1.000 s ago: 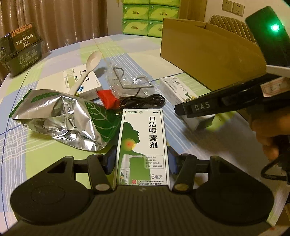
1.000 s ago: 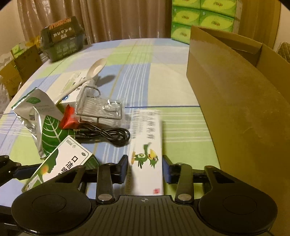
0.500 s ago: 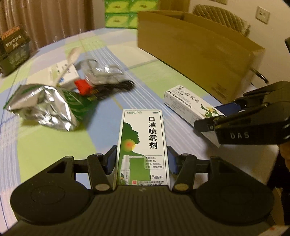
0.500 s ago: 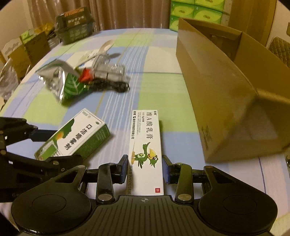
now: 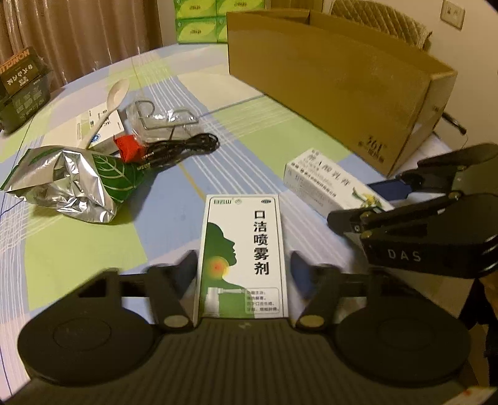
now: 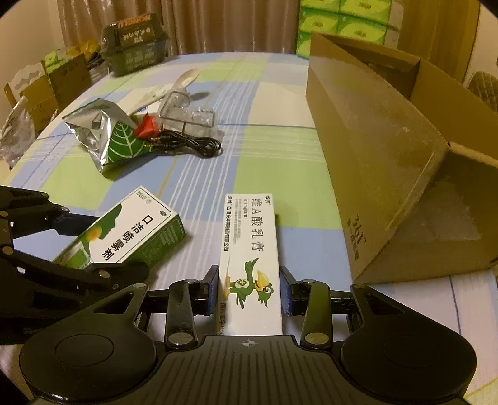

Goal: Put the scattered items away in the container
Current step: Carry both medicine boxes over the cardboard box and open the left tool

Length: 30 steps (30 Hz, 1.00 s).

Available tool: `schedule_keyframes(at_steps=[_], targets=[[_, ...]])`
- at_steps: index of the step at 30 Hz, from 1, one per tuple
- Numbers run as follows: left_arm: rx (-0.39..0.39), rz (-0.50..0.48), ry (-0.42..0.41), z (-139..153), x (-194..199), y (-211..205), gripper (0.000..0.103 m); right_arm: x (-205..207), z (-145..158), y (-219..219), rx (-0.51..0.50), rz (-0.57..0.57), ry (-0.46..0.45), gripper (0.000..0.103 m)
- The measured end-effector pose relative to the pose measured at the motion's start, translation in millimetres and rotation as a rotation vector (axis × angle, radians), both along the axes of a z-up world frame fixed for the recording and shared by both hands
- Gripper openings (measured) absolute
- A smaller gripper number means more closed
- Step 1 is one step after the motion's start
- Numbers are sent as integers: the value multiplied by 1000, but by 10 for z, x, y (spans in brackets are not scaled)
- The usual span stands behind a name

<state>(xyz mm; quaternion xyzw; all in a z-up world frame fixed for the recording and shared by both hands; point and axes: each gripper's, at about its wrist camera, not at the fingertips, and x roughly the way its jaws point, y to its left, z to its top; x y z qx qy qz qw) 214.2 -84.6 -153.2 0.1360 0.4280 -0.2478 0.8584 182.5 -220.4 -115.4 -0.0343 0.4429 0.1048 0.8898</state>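
Note:
My left gripper (image 5: 243, 264) is shut on a green-and-white spray box (image 5: 242, 249), held above the checked tablecloth. My right gripper (image 6: 250, 285) is shut on a long white ointment box with a green bird (image 6: 250, 249). Each held box also shows in the other view: the ointment box (image 5: 326, 183) at right, the spray box (image 6: 124, 232) at left. The open cardboard box (image 6: 373, 162) stands just right of my right gripper and fills the far right of the left wrist view (image 5: 326, 81). A foil pouch (image 5: 74, 183), black cable (image 5: 180, 148), white spoon (image 5: 112, 96) and bagged wire rack (image 5: 162, 118) lie in a cluster farther back.
A flat white box (image 5: 99, 127) lies under the spoon, with a small red packet (image 5: 126, 146) beside it. A dark green carton (image 6: 135, 43) sits at the table's far edge. Small cardboard boxes (image 6: 46, 84) stand off the table at left; green tissue packs (image 6: 345, 28) are stacked behind.
Both grippers have pulled back from the item cluster with their boxes and swung toward the cardboard box, which now sits nearer in both views. Both grips are unchanged.

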Motion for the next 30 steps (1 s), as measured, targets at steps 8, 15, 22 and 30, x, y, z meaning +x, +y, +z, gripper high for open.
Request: schedule_keyframes(at_steps=[8, 15, 22, 30], targets=[[-22, 44, -5, 128, -121, 40, 51, -197, 258, -83, 39, -7, -50, 35], [-34, 55, -30, 368, -313, -12, 51, -422, 619, -157, 71, -12, -126, 35], [-78, 54, -78, 717, -428, -187, 51, -556, 1053, -385, 85, -47, -240, 35], [-174, 21, -138, 1176, -334, -637, 51, -389, 1344, -1016, 73, -137, -309, 35]])
